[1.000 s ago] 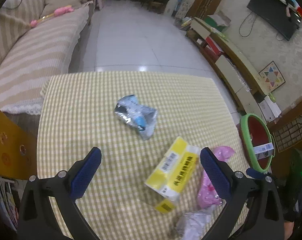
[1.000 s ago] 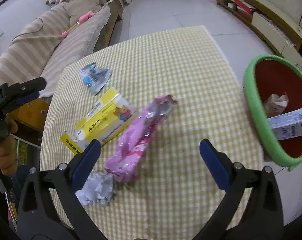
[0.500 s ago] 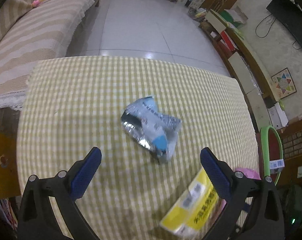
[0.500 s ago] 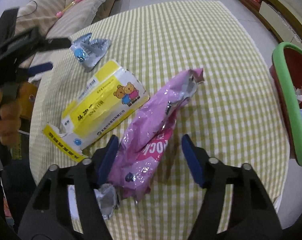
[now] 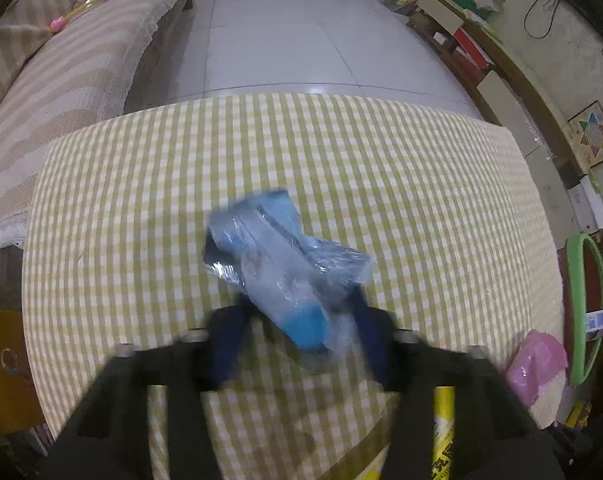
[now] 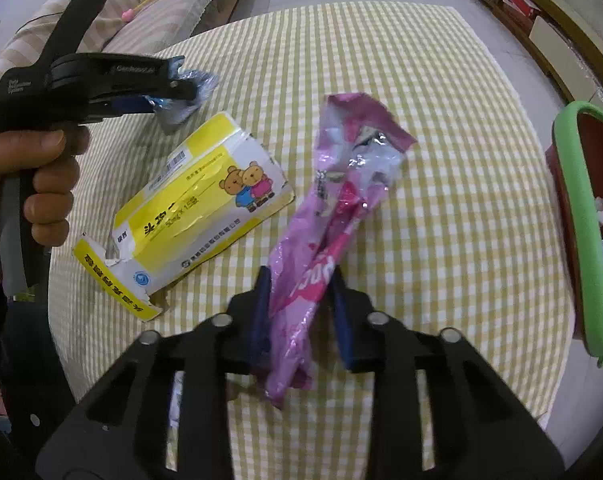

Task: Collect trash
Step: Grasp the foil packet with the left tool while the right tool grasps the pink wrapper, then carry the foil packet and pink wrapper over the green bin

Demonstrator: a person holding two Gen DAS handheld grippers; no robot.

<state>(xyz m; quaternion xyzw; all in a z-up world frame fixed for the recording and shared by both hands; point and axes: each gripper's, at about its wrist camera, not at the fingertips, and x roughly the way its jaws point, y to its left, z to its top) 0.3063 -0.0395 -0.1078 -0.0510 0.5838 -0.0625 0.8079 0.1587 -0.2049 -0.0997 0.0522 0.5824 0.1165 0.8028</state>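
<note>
A checked cloth covers the surface. The right tool is clamped on the pink wrapper; the left tool has closed around the blue wrapper. Lift both clear before swinging to the bin, keeping grips firm, since thin film slips easily. The yellow box remains.

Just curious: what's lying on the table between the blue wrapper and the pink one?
The torn yellow box lies between the blue wrapper and the pink wrapper, seen in the right wrist view.
</note>
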